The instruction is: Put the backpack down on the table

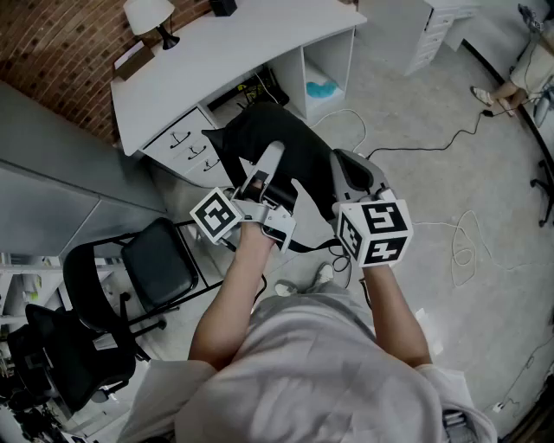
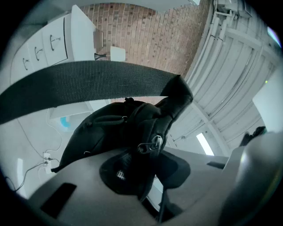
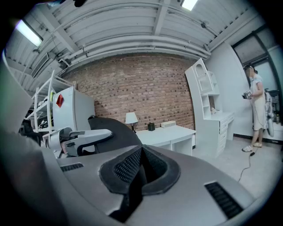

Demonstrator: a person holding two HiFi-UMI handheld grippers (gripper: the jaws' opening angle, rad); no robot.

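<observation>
A black backpack (image 1: 277, 138) hangs above the floor in front of the white table (image 1: 234, 52), held up between both grippers. My left gripper (image 1: 273, 152) is shut on a fold of the backpack's black fabric beside a zipper pull (image 2: 152, 142). In the left gripper view the bag (image 2: 110, 128) bulges just past the left gripper (image 2: 143, 176), and a wide black strap (image 2: 84, 84) crosses overhead. My right gripper (image 1: 342, 160) is shut on a padded mesh strap (image 3: 128, 165), which is pinched in the right gripper (image 3: 139, 172). The table (image 3: 168, 132) stands ahead.
A lamp (image 1: 149, 16) and small items stand on the table, with drawers (image 1: 186, 147) below it. A black folding chair (image 1: 160, 260) and an office chair (image 1: 61, 346) are at the left. Cables (image 1: 459, 242) lie on the floor. A person (image 3: 255, 106) stands at the far right near white shelving (image 3: 208, 106).
</observation>
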